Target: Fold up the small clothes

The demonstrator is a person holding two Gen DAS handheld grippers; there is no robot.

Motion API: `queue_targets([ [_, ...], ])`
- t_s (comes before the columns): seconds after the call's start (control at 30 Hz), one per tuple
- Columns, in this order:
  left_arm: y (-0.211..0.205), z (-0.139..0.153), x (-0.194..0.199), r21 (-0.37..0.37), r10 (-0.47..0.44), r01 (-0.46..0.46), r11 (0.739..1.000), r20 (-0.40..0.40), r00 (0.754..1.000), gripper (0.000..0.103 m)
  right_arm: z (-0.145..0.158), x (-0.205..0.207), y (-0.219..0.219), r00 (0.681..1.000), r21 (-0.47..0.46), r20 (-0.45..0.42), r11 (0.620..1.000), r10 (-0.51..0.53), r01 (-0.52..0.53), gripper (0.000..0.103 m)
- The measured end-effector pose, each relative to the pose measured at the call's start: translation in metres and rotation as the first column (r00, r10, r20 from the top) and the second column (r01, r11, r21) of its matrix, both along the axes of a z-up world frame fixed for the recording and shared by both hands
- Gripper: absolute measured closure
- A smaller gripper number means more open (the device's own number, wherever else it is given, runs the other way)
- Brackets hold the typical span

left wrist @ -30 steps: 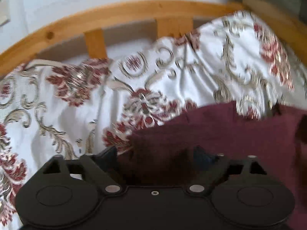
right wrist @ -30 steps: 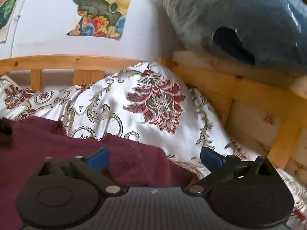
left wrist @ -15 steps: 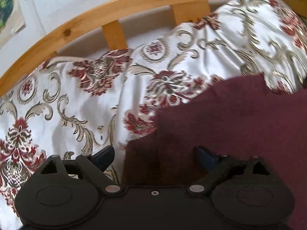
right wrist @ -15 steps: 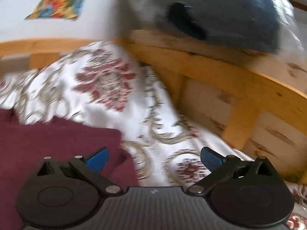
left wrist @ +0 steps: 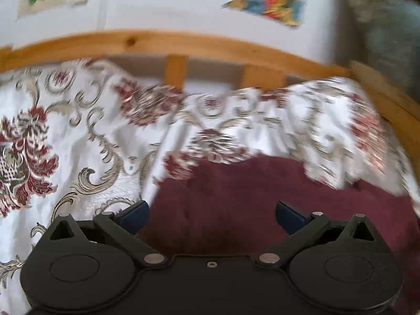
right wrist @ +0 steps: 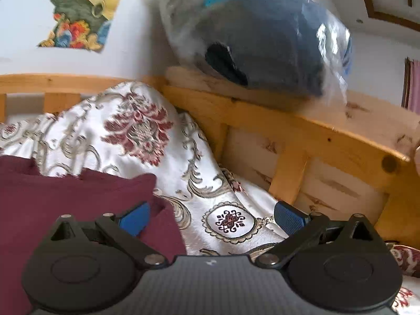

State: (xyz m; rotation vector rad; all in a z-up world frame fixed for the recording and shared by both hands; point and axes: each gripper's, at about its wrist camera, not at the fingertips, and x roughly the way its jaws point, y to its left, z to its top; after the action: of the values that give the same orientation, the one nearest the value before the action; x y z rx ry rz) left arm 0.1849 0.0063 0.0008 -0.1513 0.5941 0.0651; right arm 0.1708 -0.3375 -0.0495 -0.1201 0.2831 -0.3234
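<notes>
The maroon garment (left wrist: 249, 197) lies flat on the floral bedspread (left wrist: 78, 144), dark, plain and soft-textured; the left hand-held gripper (left wrist: 211, 216), jaws just opened wide, hovers over it, pinching nothing; the right hand-held gripper (right wrist: 211, 216) gapes wide at its edge, empty.

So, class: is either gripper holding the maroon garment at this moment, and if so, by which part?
Nothing is held. The left gripper and right gripper both stand open above the maroon garment, pads apart and not pinching cloth.
</notes>
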Motion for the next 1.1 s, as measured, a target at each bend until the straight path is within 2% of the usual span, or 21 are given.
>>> queue_targets([
  [0.07,-0.011,0.002,-0.019,0.032,-0.058,0.058,0.998,0.001,0.998,0.001,0.006,-0.007,0.003,1.0,-0.008,0.025,1.0,-0.008,0.008,0.0],
  [0.2,-0.022,-0.001,-0.054,0.058,-0.119,0.12,0.991,-0.016,0.993,0.001,0.012,-0.018,0.007,1.0,0.026,0.003,0.999,-0.029,0.029,0.0],
  [0.3,-0.019,-0.015,-0.07,0.07,-0.089,0.092,0.993,-0.046,0.995,0.001,0.009,-0.031,0.016,0.999,0.084,-0.021,0.996,0.028,-0.026,0.0],
  [0.43,-0.011,-0.033,-0.077,0.136,-0.022,0.037,0.99,-0.109,0.994,0.001,-0.004,-0.03,0.042,0.988,0.051,-0.074,0.99,0.138,-0.134,0.0],
  [0.53,0.002,-0.042,-0.072,0.073,-0.008,0.021,0.997,-0.169,0.986,0.001,-0.016,-0.022,0.062,0.974,0.017,-0.107,0.979,0.202,-0.202,0.0],
  [0.63,0.015,-0.051,-0.067,0.012,0.025,-0.023,1.0,-0.197,0.98,0.001,-0.026,-0.021,0.085,0.962,-0.054,-0.131,0.967,0.24,-0.249,0.0],
  [0.73,0.018,-0.056,-0.063,-0.014,0.036,-0.04,0.999,-0.202,0.979,0.001,-0.035,-0.029,0.104,0.942,-0.112,-0.134,0.939,0.309,-0.324,0.0],
  [0.83,0.02,-0.057,-0.059,-0.023,0.022,-0.027,0.999,-0.182,0.983,0.001,-0.042,-0.03,0.116,0.92,-0.098,-0.145,0.92,0.364,-0.38,0.0],
  [0.9,0.023,-0.055,-0.057,-0.06,0.015,-0.025,0.998,-0.166,0.986,0.001,-0.044,-0.026,0.119,0.914,-0.073,-0.146,0.917,0.38,-0.393,0.0],
  [1.0,0.032,-0.049,-0.056,-0.132,0.024,-0.041,0.99,-0.133,0.991,0.001,-0.043,-0.022,0.121,0.916,-0.047,-0.121,0.92,0.382,-0.39,0.0],
  [1.1,0.034,-0.048,-0.048,-0.137,0.045,-0.064,0.989,-0.133,0.99,0.001,-0.044,-0.018,0.119,0.917,-0.016,-0.109,0.922,0.383,-0.387,0.0],
])
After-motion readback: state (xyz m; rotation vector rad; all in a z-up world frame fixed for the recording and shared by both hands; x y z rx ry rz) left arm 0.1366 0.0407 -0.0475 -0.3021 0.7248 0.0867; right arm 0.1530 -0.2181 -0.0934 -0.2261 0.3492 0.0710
